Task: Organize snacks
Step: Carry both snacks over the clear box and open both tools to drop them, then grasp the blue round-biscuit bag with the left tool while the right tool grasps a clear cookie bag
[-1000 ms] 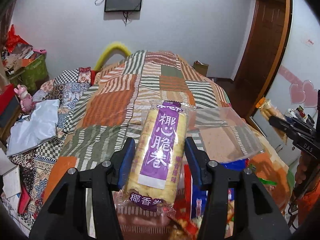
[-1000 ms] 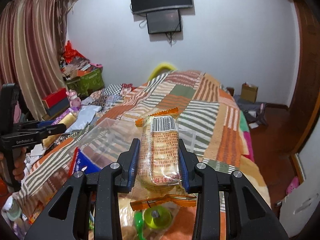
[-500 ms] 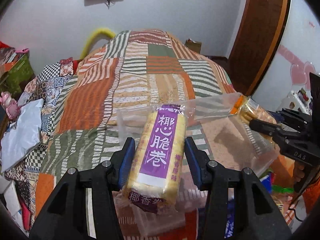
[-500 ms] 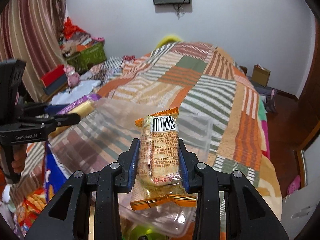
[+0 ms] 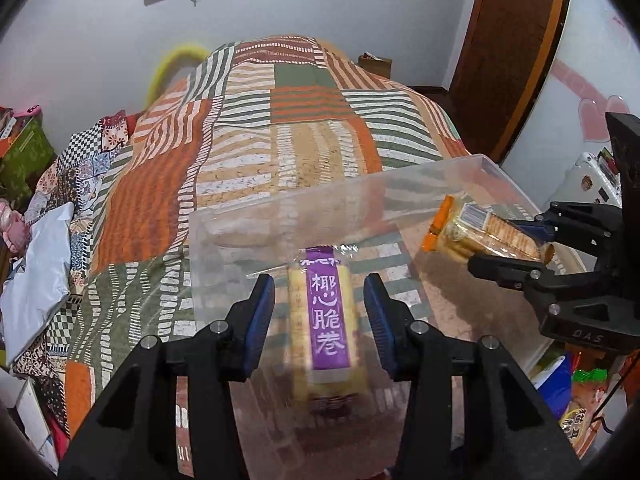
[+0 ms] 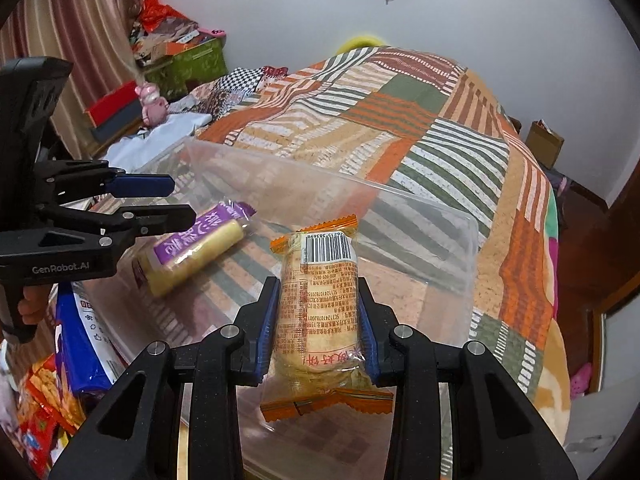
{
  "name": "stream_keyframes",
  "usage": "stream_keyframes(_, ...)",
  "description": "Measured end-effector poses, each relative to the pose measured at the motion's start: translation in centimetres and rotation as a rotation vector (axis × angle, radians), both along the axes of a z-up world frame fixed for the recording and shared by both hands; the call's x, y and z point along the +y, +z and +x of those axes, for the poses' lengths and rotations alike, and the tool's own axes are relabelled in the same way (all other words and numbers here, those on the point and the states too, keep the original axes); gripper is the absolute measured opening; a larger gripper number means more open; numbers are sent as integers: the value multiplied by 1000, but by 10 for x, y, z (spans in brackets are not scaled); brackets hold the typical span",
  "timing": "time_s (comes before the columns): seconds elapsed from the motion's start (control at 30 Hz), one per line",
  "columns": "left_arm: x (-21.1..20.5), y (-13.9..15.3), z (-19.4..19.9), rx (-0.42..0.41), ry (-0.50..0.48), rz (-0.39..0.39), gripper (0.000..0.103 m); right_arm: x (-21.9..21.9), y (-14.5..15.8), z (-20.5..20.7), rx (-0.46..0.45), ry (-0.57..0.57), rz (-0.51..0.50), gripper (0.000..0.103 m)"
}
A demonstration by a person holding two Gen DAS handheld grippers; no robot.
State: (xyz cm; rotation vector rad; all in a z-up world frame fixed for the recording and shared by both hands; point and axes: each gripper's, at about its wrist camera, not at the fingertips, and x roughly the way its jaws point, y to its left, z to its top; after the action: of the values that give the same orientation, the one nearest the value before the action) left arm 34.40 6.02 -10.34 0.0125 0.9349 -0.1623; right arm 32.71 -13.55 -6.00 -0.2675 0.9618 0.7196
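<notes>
The right claw (image 6: pixel 318 320) gripped an orange-edged cracker pack (image 6: pixel 318 308) with its barcode up. The left claw (image 5: pixel 320 312) stood wide apart above the purple-labelled yellow roll pack (image 5: pixel 326 328). That pack lay inside the clear plastic bin (image 5: pixel 400 184) on the striped bed (image 5: pixel 296 120).

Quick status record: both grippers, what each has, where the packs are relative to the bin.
left gripper: open, fingers apart either side of the purple-label roll pack, not touching it
purple-label roll pack: lying inside the clear bin
right gripper: shut on orange biscuit pack
orange biscuit pack: held over the bin, barcode side facing the camera
clear bin: on the patchwork bed cover
</notes>
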Motion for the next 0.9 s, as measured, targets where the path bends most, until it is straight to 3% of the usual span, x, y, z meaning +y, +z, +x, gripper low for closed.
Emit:
stream_keyframes(0.2,6,9,-9,-19,22,-10,46,0,4,-2,-14,-1,-4,34)
stream_keyframes(0.37,13,27,-25,-56,42,-24,47,-5,16,-8,-50,-20,2,43)
stream_keyframes(0.5,17,44,-44,-113,64,-16,58,-13,30,-16,-76,-41,33,44)
stream_keyframes(0.9,8,62,-108,-190,59,-32,66,-43,66,-73,-182,-90,130,59)
